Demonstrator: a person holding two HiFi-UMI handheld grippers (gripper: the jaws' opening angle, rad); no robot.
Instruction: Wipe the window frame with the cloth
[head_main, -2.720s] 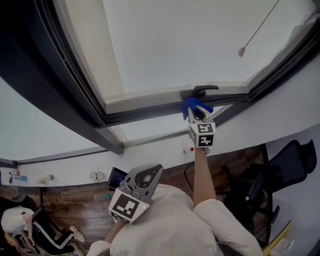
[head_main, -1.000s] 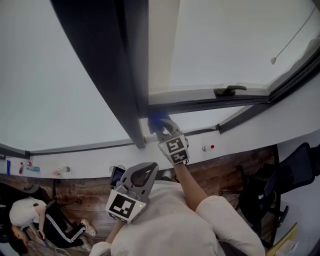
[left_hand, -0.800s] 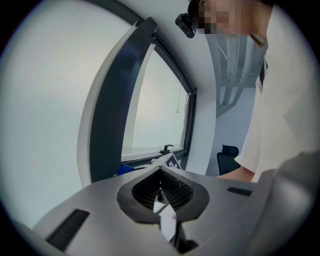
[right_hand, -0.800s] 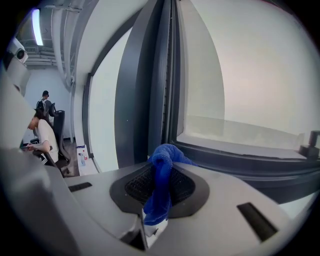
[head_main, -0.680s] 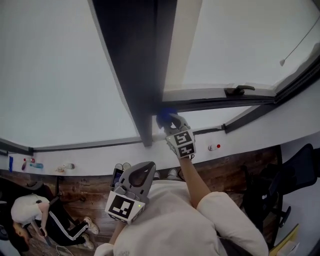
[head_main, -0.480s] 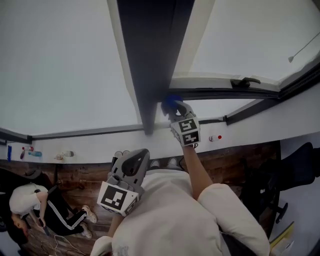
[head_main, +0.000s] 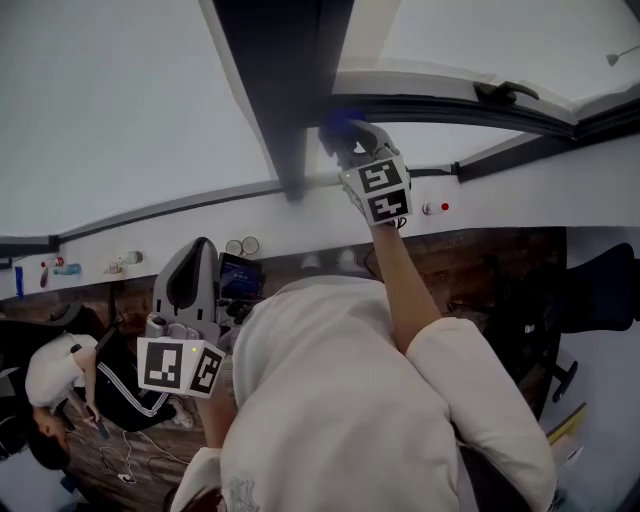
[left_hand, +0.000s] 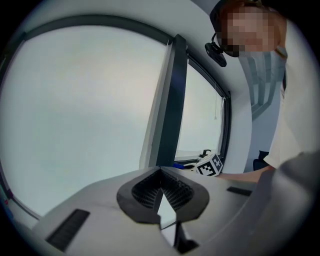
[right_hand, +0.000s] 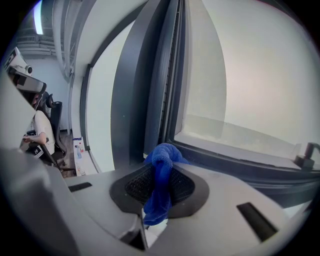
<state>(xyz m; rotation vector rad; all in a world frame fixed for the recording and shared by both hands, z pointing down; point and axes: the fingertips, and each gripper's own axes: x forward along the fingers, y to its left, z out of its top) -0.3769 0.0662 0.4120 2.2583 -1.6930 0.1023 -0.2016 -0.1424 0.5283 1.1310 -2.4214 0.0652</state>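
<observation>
The right gripper (right_hand: 159, 175) has its jaws closed on the blue cloth (right_hand: 161, 156). The cloth is pinched between the ribbed pads, with a bunched end sticking out in front and a tail hanging back toward the camera. In the head view this gripper (head_main: 352, 140) reaches up on an outstretched arm, its marker cube (head_main: 378, 190) facing the camera. The cloth (head_main: 339, 121) sits just right of the dark post (head_main: 285, 80) of the window frame, in the corner where the lower rail (head_main: 440, 106) meets the post. It appears to lie against that rail.

The left gripper (left_hand: 161, 194) has its jaws together with nothing between them. It points at the post (left_hand: 172, 110) from well below. In the head view it (head_main: 199, 246) hangs low, left of the post's foot and close to the person's chest.

Further right of the post along the rail sits the window handle (head_main: 505, 92). Pale glass lies on both sides of the post. A white sill (head_main: 190, 222) runs below its foot, and below that is a wooden floor (head_main: 480, 265). Far down to the left of the post, another person (head_main: 50, 385) sits.
</observation>
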